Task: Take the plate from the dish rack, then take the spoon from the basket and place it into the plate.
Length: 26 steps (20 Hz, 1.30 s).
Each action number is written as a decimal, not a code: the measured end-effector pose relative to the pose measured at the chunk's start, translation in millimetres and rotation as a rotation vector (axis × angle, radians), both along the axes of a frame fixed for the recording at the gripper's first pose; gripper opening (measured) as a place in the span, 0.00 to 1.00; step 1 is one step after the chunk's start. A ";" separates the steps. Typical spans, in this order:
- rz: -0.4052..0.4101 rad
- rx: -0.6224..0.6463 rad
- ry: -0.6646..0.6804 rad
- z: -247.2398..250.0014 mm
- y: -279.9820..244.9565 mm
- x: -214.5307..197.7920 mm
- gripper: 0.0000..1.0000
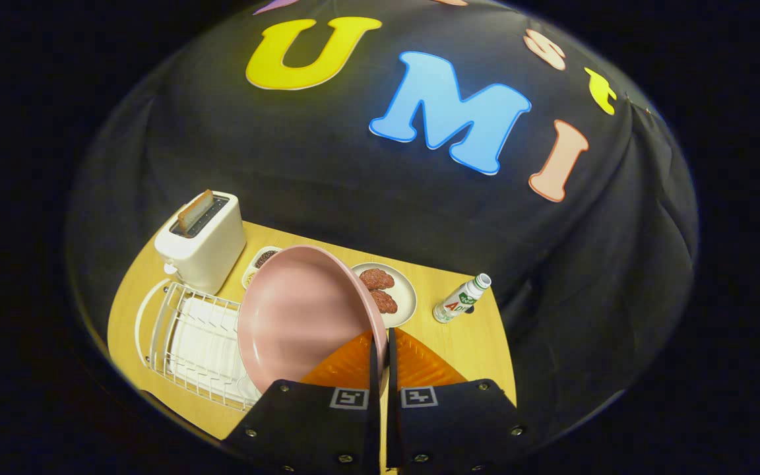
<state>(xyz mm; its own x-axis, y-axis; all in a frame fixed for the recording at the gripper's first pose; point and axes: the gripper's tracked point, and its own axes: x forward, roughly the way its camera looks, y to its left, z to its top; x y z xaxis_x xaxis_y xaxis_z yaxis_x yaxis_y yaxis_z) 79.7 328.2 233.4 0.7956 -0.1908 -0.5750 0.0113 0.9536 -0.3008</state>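
- Gripper view: the gripper (382,343) has its orange fingers (419,363) pinched on the rim of the pink plate (301,316), which hangs tilted above the white dish rack (189,336).
- Risk — the hold is only on the rim; a quick swing could let the plate twist or slip out.
- It could also knock the toaster (202,241) or the small plate of food (400,293) just behind it.
- Bare table (466,336) lies toward the bottle (462,298) — the best room for setting down.
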 end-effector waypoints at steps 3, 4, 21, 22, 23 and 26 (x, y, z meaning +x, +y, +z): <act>0.031 0.156 0.036 -2.1 -18.6 -29.6 0.04; 0.042 0.233 0.058 -6.5 -20.2 -39.6 0.04; 0.121 0.582 0.343 -170.0 -91.9 -185.7 0.04; 0.124 0.579 0.350 -180.3 -93.6 -189.9 0.04; 0.133 0.580 0.355 -188.8 -93.6 -192.1 0.04; 0.143 0.613 0.386 -219.8 -88.3 -196.6 0.04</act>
